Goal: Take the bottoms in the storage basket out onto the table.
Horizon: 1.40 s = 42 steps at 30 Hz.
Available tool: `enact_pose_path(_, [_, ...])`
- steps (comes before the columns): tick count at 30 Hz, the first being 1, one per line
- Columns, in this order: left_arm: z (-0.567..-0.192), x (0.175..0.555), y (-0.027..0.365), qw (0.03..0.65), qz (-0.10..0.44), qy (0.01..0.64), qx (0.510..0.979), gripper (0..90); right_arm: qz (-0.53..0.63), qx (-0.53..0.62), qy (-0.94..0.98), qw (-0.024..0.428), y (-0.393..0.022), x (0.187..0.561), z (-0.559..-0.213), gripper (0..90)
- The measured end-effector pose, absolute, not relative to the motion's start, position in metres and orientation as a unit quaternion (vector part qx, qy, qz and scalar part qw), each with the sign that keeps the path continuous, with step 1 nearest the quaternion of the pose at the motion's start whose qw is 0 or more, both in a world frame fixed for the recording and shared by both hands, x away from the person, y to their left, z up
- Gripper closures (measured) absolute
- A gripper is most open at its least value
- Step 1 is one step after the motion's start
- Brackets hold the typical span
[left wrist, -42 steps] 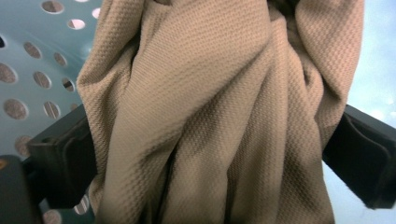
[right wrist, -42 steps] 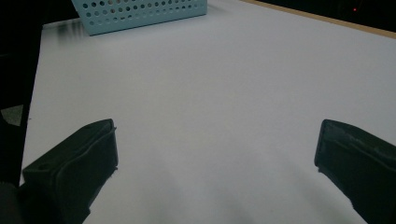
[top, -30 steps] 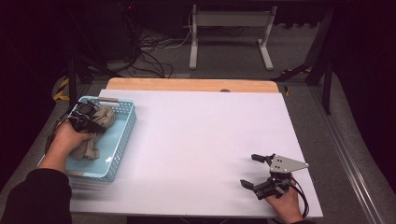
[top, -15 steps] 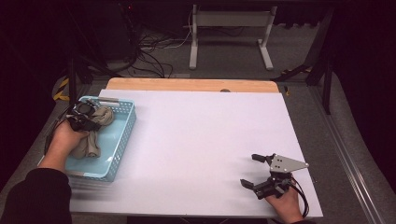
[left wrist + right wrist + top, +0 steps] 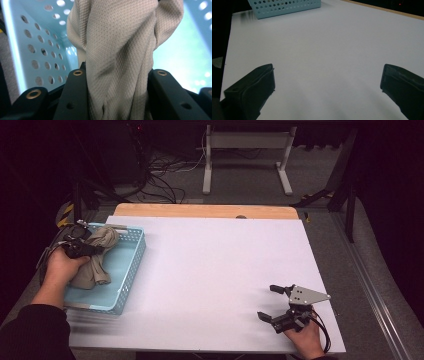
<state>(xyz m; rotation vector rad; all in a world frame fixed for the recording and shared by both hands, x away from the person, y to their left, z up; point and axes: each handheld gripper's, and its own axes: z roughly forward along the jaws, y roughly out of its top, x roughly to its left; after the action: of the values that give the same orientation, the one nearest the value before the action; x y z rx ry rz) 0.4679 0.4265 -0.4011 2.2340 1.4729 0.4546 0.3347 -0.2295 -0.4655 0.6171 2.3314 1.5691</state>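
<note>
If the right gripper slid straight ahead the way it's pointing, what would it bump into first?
Probably nothing for a while. The open right gripper points across the bare white table toward the blue basket in the far corner, so that's likely what it'd hit first, though depth is unclear.

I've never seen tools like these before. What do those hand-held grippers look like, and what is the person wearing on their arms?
Each hand holds a black gripper with two chunky black jaws; brass-coloured rivets dot the left gripper. The right gripper carries a grey three-cornered plate on top, marked with small dark dots, and a black cable loops behind it. A dark long sleeve covers the left forearm.
</note>
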Motion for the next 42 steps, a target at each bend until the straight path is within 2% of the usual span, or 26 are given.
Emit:
enact_pose_path(7, [-0.389,0.457,0.443,0.293,0.164,0.543,0.769,65.4,0.539,0.214,0.804,0.132,-0.229,0.335,-0.466,0.1])
enact_pose_path(19, [-0.377,0.439,0.463,0.396,0.178,0.543,0.718,65.5,0.539,0.212,0.804,0.134,-0.229,0.335,-0.466,0.1])
enact_pose_path(35, [-0.361,0.418,0.462,0.485,0.201,0.504,0.685,65.3,0.539,0.212,0.804,0.133,-0.229,0.335,-0.465,0.1])
enact_pose_path(42, [-0.353,0.412,0.456,0.505,0.215,0.487,0.679,65.2,0.539,0.212,0.804,0.133,-0.229,0.334,-0.465,0.1])
